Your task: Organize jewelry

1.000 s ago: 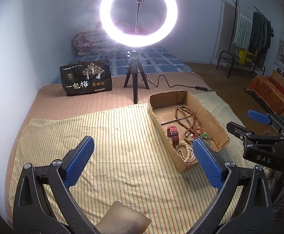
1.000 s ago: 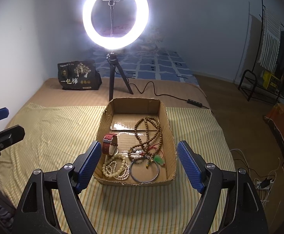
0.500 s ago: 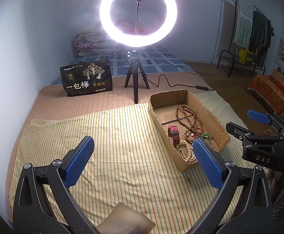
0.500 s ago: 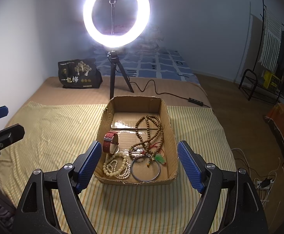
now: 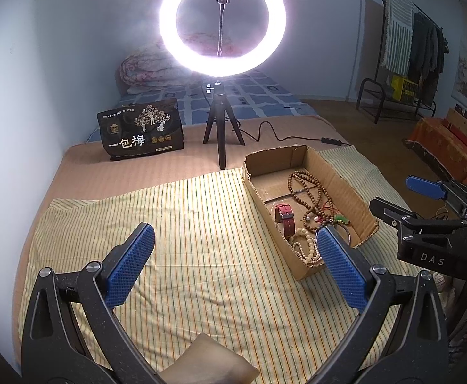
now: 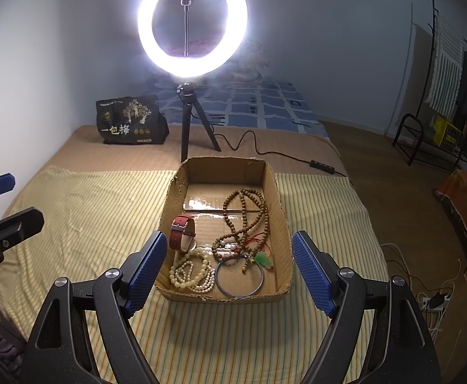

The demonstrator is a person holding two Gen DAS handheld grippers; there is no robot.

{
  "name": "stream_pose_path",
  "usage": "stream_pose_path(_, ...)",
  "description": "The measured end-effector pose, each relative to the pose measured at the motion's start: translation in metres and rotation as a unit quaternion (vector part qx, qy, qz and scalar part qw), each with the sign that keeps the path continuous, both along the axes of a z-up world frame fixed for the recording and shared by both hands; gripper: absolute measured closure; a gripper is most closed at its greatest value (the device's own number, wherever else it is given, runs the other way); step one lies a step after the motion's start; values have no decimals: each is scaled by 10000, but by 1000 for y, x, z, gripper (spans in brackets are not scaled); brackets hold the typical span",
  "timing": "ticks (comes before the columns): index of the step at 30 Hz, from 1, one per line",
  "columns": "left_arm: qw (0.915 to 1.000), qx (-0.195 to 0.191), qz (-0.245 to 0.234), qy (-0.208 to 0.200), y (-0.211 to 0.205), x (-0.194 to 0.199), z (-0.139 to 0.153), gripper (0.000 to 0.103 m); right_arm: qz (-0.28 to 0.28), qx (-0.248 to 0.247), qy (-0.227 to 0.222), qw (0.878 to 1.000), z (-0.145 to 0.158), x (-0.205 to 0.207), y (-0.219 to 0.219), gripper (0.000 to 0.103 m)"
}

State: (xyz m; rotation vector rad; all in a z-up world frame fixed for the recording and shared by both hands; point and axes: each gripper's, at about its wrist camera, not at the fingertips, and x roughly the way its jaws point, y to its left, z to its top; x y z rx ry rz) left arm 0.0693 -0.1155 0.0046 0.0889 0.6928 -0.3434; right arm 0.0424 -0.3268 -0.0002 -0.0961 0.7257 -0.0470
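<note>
Two grippers hover with jaws wide and nothing between them. Ahead of the right gripper [image 6: 225, 264] lies the cardboard box [image 6: 283, 220] on the bed's striped cloth [image 6: 89, 217], holding a red watch [image 6: 182, 232], brown beads [image 6: 249, 217], pale beads [image 6: 190, 270] and a bangle [image 6: 239, 276]. The box sits right of the left gripper [image 5: 235, 264].

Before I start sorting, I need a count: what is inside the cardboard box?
Inside the cardboard box: a red-strapped watch, brown bead necklace, pale bead strand, metal bangle and green pendant. Anything beneath the tangled beads is hidden.
</note>
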Motion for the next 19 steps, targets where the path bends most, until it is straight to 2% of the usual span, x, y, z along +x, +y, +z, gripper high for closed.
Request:
stream_pose_path(12,10000,7,-2,-14,0,-1,0,0,69,-50,66,9999,-4,0,4,23)
stream_pose_path(19,9995,88,6,-312,3,-9,4,0,60,-52,73,9999,-5,1,4,23)
